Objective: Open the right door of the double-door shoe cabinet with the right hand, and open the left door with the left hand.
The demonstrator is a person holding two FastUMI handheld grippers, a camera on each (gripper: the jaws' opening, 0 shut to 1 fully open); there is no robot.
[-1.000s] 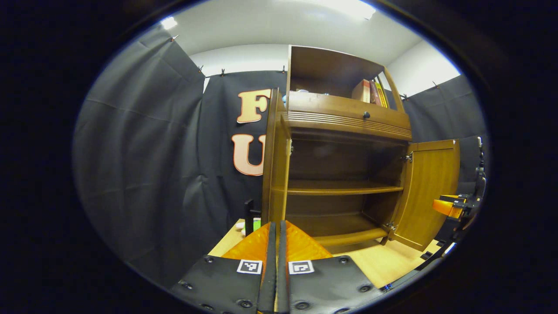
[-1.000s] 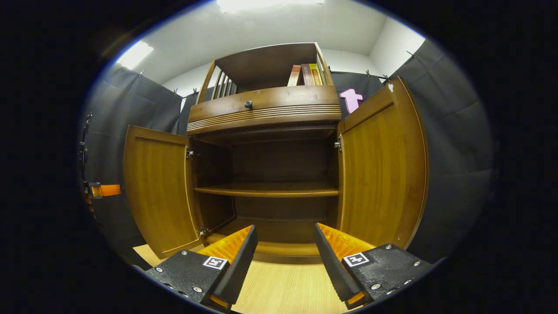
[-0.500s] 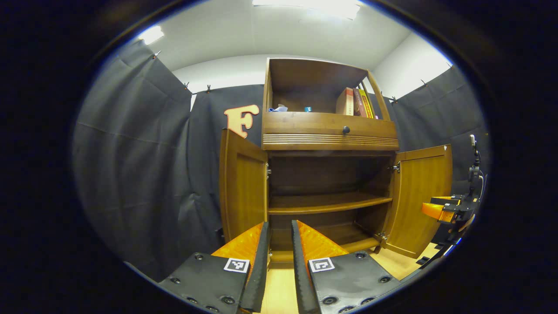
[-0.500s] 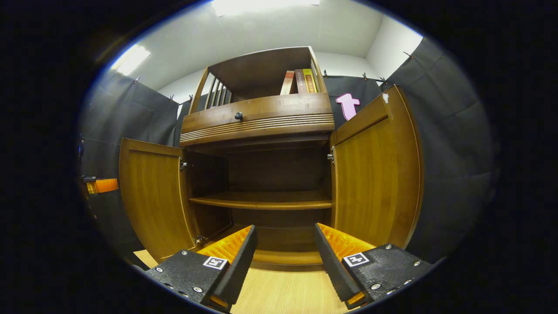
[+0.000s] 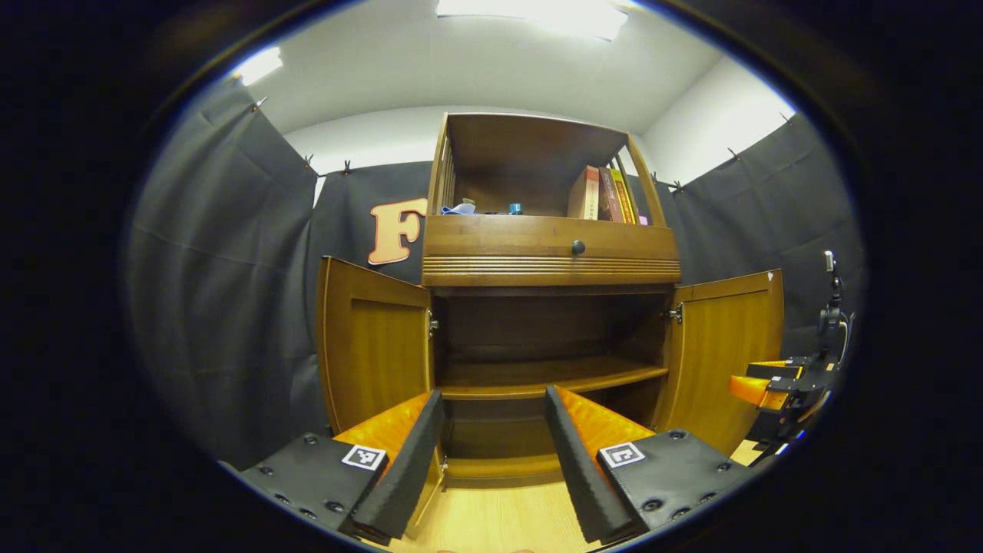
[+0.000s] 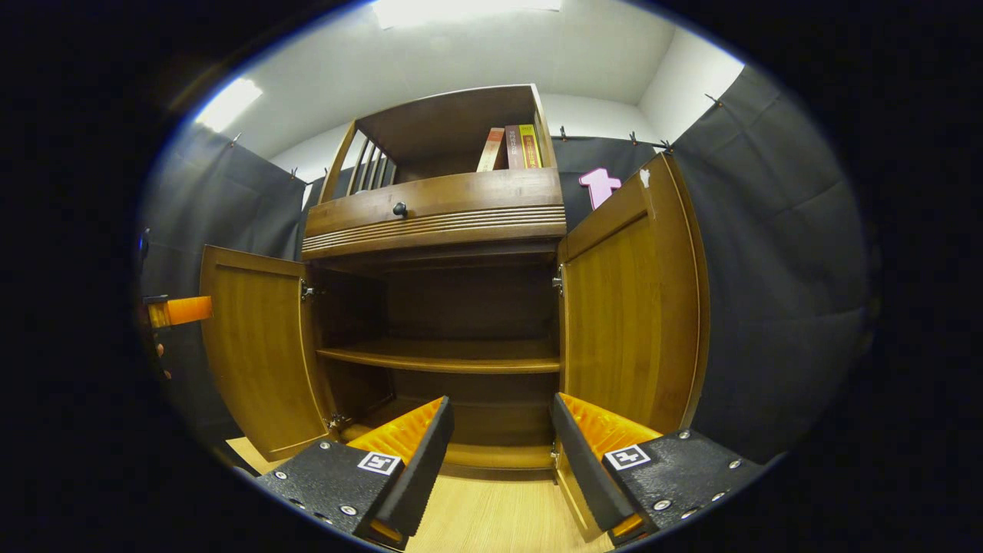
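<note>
The wooden shoe cabinet (image 5: 549, 250) stands straight ahead with both lower doors swung wide. In the left gripper view the left door (image 5: 372, 346) hangs open beside my left gripper (image 5: 491, 461), which is open and holds nothing. The right door (image 5: 726, 353) stands open too, with my right gripper (image 5: 756, 388) just past its edge. In the right gripper view the cabinet (image 6: 434, 215) shows two bare inner shelves. My right gripper (image 6: 499, 461) is open and empty, close to the right door (image 6: 630, 307). The left door (image 6: 257, 346) is at the left, with my left gripper (image 6: 180, 311) beyond it.
Books (image 5: 603, 196) lean in the open top shelf, with small items (image 5: 461, 209) beside them. A drawer with a dark knob (image 5: 577, 247) sits above the doors. The cabinet stands on a light wooden surface (image 5: 491, 522). Black cloth walls close in on both sides; a stand (image 5: 829, 307) is at the right.
My left gripper has gone from shut to open and now faces the cabinet squarely. The left door has swung further open. My right gripper has hardly moved.
</note>
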